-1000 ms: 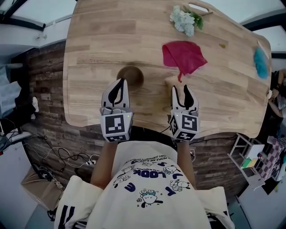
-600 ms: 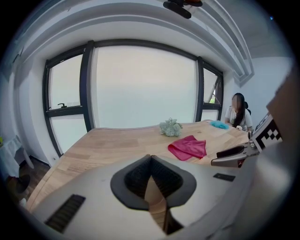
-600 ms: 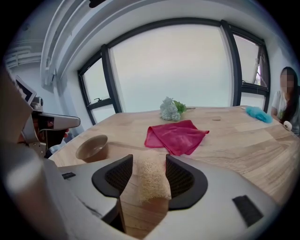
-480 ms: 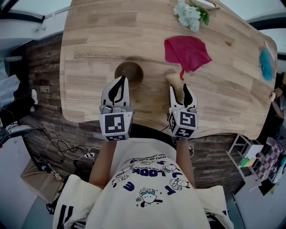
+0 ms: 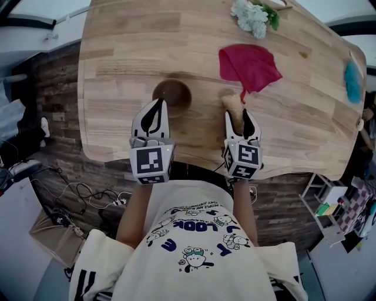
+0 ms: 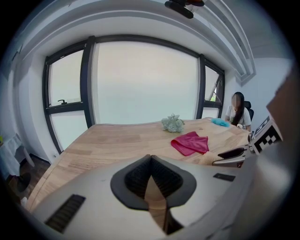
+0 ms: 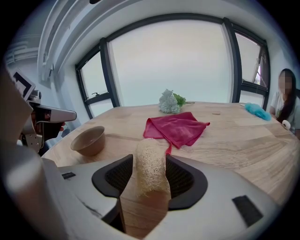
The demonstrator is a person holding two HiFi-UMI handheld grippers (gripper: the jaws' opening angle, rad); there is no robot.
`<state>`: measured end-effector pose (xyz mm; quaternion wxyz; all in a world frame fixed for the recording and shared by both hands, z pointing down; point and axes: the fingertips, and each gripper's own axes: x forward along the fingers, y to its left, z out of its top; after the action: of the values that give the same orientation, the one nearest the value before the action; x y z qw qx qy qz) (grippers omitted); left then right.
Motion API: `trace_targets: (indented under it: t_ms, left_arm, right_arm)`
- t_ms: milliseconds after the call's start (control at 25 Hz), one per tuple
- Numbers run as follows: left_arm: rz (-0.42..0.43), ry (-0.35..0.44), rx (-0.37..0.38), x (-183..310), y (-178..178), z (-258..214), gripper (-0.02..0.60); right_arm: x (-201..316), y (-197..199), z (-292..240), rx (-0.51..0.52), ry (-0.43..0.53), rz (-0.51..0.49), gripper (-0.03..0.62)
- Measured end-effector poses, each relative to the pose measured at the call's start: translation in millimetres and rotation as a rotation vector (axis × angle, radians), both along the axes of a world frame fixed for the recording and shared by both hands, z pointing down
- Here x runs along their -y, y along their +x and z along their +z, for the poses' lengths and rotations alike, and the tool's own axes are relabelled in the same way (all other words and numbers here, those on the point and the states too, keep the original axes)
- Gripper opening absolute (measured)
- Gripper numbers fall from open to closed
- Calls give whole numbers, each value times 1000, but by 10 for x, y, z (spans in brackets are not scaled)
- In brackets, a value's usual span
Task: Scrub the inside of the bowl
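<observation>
A small brown bowl (image 5: 171, 97) stands upright on the wooden table (image 5: 123, 53), and it also shows in the right gripper view (image 7: 88, 140). My left gripper (image 5: 157, 110) is shut and empty just in front of the bowl, which its own view hides behind the jaws (image 6: 151, 161). A pale loofah scrubber (image 5: 233, 107) lies on the table. My right gripper (image 5: 238, 119) is lowered around the loofah (image 7: 149, 171). Its jaws have just been opening and stand wide. The loofah lies between them with a gap at the left pad.
A red cloth (image 5: 249, 64) lies beyond the loofah, with a bunch of pale flowers (image 5: 254, 16) at the far edge. A blue fluffy thing (image 5: 352, 82) rests at the table's right end, where a person (image 7: 286, 93) sits. Windows stand behind the table.
My right gripper has sunk onto the loofah and its jaws stand wider, so the loofah now lies between them. The left gripper has stayed put by the bowl.
</observation>
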<state>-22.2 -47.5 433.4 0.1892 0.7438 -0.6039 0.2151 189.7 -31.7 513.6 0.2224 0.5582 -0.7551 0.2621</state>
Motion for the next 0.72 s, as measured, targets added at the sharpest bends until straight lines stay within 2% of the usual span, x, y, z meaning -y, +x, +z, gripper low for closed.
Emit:
trace_targets:
  t_ms: [200,720]
  left_arm:
    - [18,6,4,25,-47,-5,31]
    - [14,-21,-8,-64,-275,71,31]
  right_arm:
    - [29,-10,-13,-11,11,17,213]
    - [13,-93,0,-6,16,35,158]
